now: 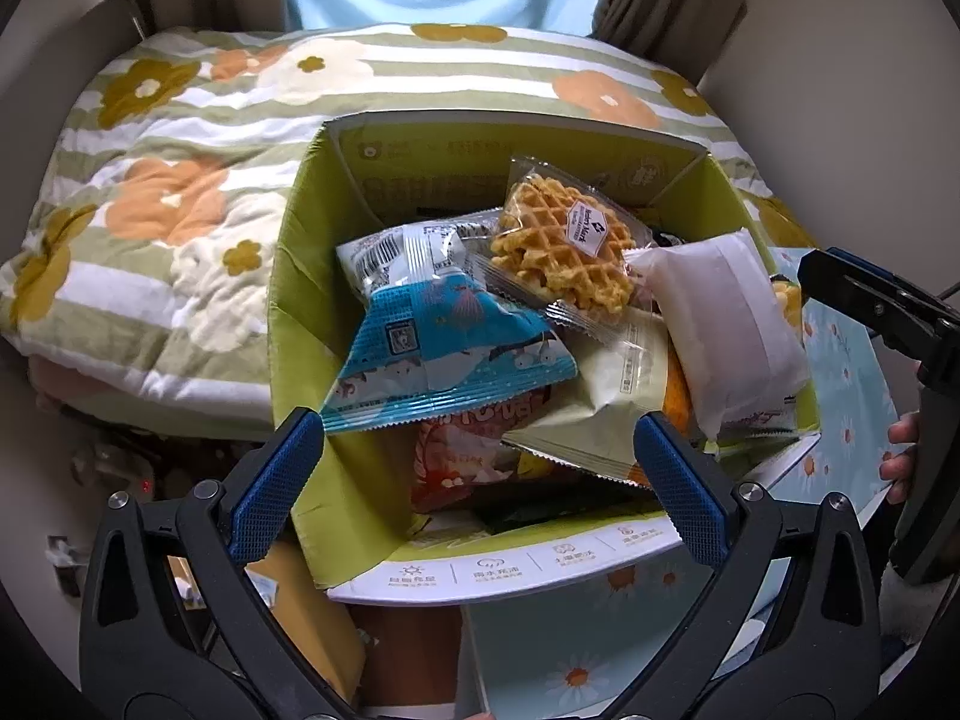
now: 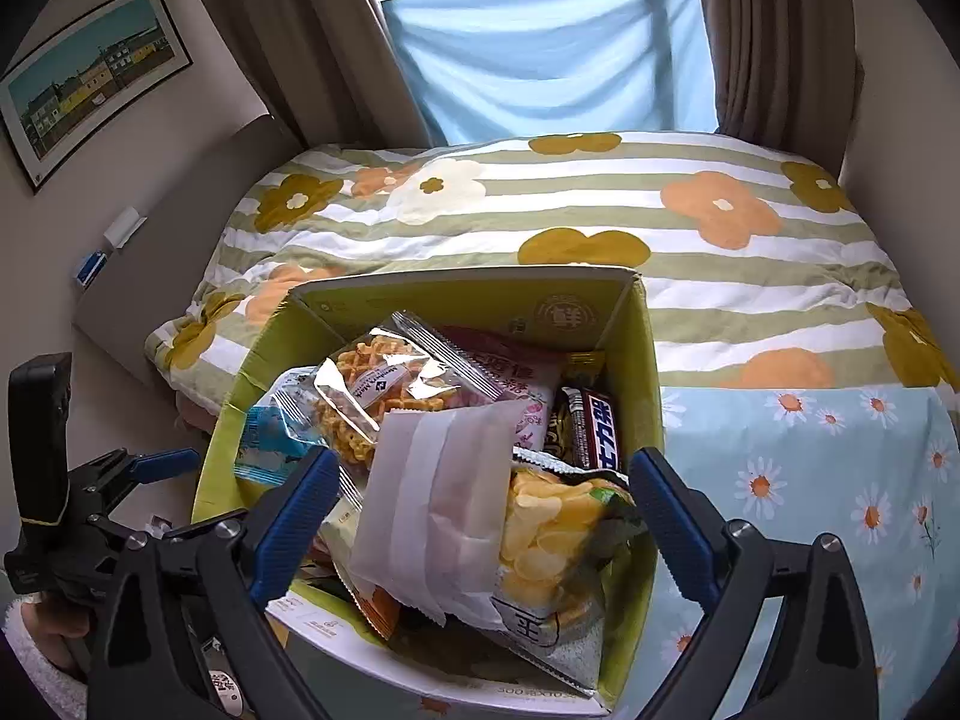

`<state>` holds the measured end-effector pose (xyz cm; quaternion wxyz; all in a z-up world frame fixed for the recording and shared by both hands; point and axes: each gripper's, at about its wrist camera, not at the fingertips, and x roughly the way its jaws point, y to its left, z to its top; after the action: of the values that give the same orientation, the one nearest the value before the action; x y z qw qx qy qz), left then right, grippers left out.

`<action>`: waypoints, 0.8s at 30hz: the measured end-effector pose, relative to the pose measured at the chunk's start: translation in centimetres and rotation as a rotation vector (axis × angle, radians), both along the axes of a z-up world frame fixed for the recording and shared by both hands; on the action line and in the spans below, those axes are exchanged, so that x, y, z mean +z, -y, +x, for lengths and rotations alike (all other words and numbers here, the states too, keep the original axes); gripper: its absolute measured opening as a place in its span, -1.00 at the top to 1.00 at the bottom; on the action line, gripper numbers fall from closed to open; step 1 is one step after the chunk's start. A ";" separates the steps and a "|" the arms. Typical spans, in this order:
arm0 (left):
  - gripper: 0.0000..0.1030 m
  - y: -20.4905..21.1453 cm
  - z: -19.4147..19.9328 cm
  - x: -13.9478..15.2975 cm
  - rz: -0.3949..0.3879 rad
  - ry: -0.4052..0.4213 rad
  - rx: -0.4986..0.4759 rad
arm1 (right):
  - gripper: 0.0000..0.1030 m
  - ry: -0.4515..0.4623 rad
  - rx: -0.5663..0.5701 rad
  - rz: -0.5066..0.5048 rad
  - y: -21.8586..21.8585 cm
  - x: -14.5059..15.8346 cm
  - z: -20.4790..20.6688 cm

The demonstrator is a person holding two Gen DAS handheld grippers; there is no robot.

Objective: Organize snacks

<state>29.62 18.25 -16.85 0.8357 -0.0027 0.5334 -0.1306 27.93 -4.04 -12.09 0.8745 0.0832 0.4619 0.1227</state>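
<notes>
A green cardboard box (image 1: 300, 276) stands full of snacks. On top lie a blue packet (image 1: 444, 354), a wrapped waffle (image 1: 564, 246), a white packet (image 1: 726, 324) and a pale green packet (image 1: 600, 396). My left gripper (image 1: 477, 423) hangs open over the box's near side, its pads clear of the blue packet's lower edge. In the right wrist view the box (image 2: 642, 360) also shows a chips bag (image 2: 558, 534) and a dark chocolate bar (image 2: 594, 429). My right gripper (image 2: 486, 459) is open, with the white packet (image 2: 444, 492) lying loose between its fingers, which do not touch it.
The box sits on a light blue daisy-print cloth (image 2: 810, 480). Behind it lies a striped quilt with flowers (image 1: 180, 192) on a bed. Curtains (image 2: 762, 30) hang at the back, and a framed picture (image 2: 90, 78) is on the left wall. Clutter covers the floor at lower left (image 1: 120, 480).
</notes>
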 end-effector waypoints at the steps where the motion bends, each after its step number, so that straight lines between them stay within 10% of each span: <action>1: -0.99 0.0 0.0 0.0 -0.001 -0.002 -0.003 | -0.87 0.005 -0.003 -0.004 0.0 0.1 -0.1; 9: -0.99 0.7 -1.0 2.7 -0.002 0.049 -0.007 | -0.87 0.065 -0.020 -0.013 0.7 2.3 -1.7; 24: -0.99 7.3 -11.9 15.5 -0.093 0.435 0.100 | -0.93 0.384 -0.104 -0.145 8.0 13.9 -14.3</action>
<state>17.75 10.94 -1.32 0.9355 -0.0396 0.3332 -0.1110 13.63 -11.99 1.78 0.9553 0.0187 0.2894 0.0574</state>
